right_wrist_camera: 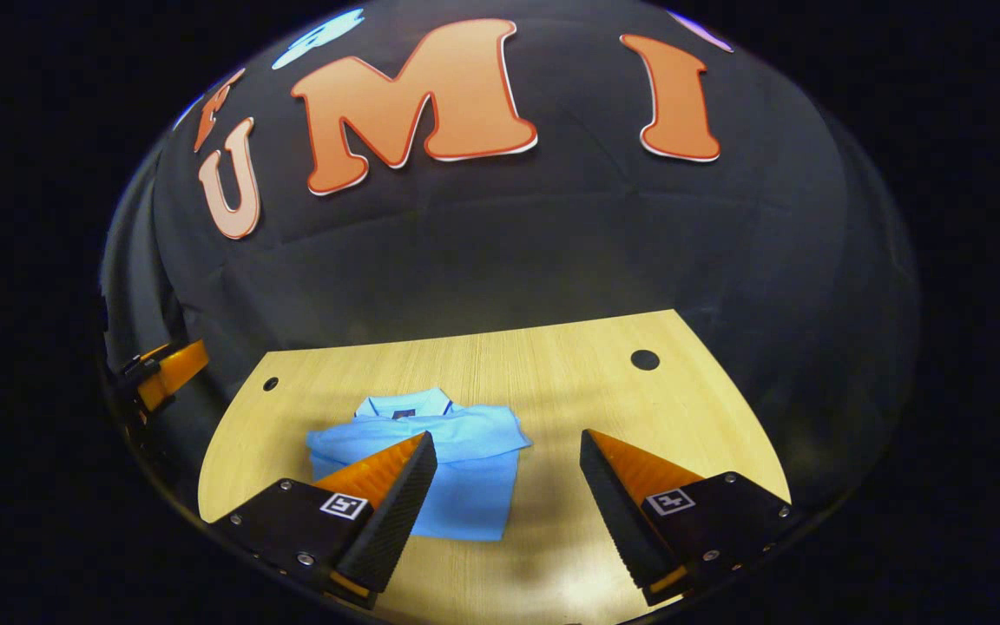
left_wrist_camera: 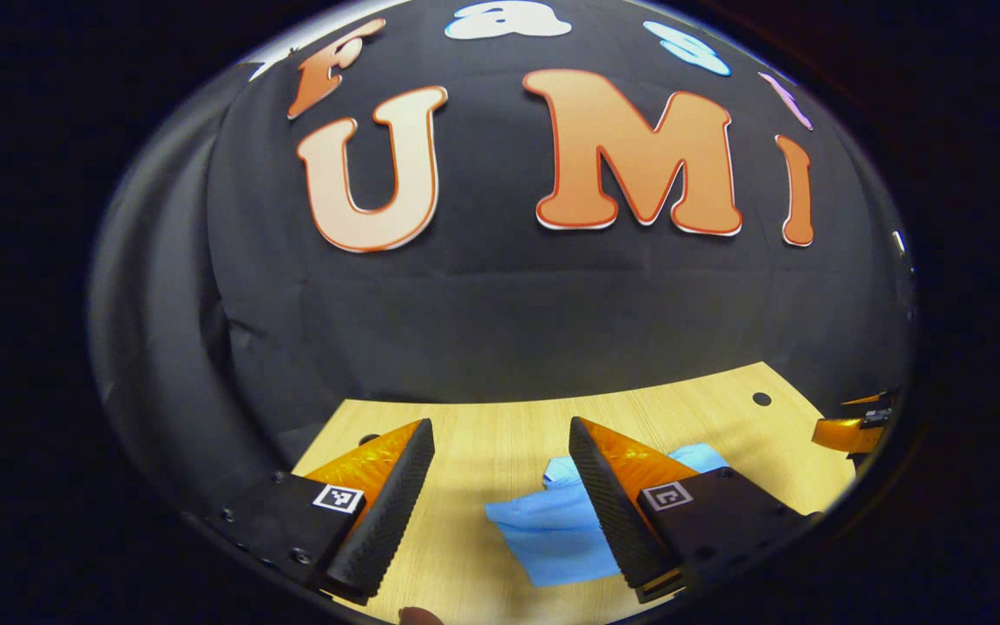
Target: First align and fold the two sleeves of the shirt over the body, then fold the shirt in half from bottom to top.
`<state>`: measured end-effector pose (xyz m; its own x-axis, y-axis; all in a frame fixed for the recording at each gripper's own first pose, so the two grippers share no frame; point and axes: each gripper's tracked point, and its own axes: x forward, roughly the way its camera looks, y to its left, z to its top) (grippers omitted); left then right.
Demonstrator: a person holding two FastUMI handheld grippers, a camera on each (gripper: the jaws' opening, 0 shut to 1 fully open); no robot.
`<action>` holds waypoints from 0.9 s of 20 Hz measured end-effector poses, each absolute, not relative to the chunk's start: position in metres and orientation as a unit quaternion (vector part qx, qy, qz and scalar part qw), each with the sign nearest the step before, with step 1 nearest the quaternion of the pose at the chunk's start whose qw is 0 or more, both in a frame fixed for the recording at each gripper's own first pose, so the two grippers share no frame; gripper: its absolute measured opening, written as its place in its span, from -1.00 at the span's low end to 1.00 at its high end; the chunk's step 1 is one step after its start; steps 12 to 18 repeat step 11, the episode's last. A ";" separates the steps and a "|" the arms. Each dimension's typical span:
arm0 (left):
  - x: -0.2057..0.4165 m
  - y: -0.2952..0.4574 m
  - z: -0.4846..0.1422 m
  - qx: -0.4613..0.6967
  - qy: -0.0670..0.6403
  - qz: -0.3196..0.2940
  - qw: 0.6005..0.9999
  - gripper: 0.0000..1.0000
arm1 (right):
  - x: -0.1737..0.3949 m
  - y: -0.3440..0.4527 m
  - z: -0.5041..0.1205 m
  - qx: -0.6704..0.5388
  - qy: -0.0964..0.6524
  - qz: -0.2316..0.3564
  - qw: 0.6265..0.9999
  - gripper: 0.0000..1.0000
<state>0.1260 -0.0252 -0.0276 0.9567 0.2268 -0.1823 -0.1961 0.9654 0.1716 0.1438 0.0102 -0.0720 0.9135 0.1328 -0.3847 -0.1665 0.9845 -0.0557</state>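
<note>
Left gripper (left_wrist_camera: 500,486): two wedge-shaped fingers (left_wrist_camera: 387,503) with ribbed inner faces and a textured outer side. Mounted on dark flat blocks (left_wrist_camera: 287,516) with small screws, each block carrying a small square black-and-white marker (left_wrist_camera: 338,498). Right gripper (right_wrist_camera: 509,495): same wedge fingers (right_wrist_camera: 391,508), same dark blocks (right_wrist_camera: 292,525) with round screw heads, one square marker (right_wrist_camera: 670,501) on each.

A light wooden table (right_wrist_camera: 552,365) with small dark holes stands against a black cloth wall (right_wrist_camera: 500,252).
</note>
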 end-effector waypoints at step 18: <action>0.008 -0.077 -0.009 0.064 0.021 0.140 0.988 1.00 | 0.065 -0.036 -0.053 -0.038 0.163 0.119 0.979 0.98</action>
